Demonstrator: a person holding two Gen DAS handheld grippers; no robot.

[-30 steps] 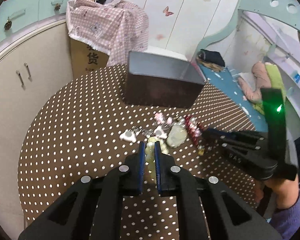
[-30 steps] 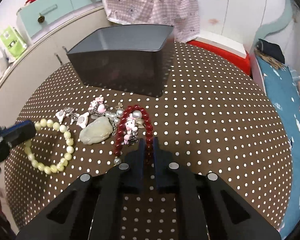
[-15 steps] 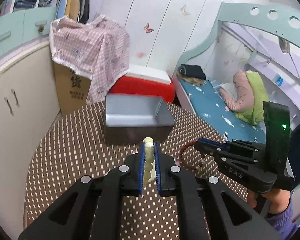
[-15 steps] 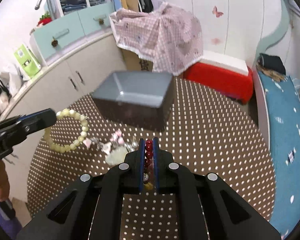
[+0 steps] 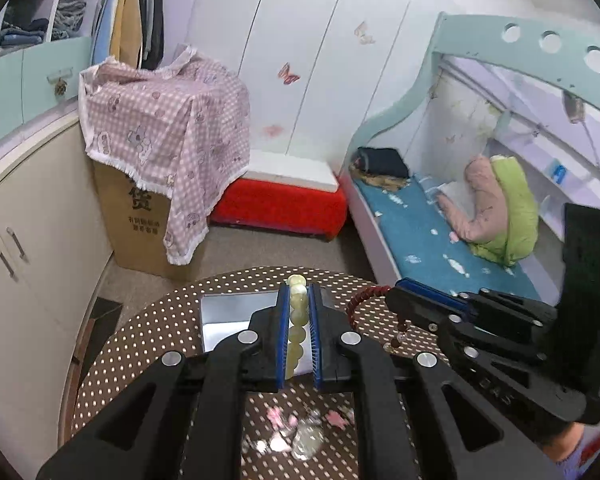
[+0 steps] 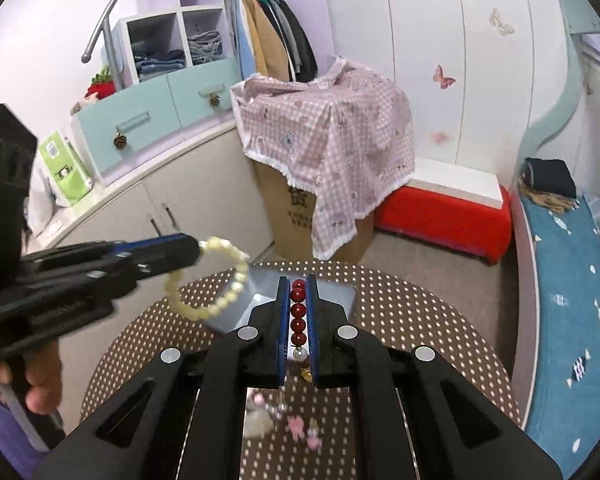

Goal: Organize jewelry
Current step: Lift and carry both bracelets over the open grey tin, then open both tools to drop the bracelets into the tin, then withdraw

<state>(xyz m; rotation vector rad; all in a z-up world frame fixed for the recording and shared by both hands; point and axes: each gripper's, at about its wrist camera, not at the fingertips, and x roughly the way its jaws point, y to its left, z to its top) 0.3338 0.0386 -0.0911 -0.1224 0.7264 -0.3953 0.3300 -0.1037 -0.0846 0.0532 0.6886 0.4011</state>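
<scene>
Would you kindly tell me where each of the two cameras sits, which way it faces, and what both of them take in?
Left wrist view: sits on the left hand-held gripper, facing forward and down over the dotted table toward the bed; its pads clamp the pale bead bracelet.
Right wrist view: sits on the right hand-held gripper, facing the cupboards; it clamps the red bead bracelet; a hand shows at left.
Shared: the grey box, the table, the checked cloth, and each other's gripper.

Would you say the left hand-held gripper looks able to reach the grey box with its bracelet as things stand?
Probably yes: the left hand-held gripper, shut on the pale bead bracelet, hangs above the open grey box with nothing between them.
</scene>
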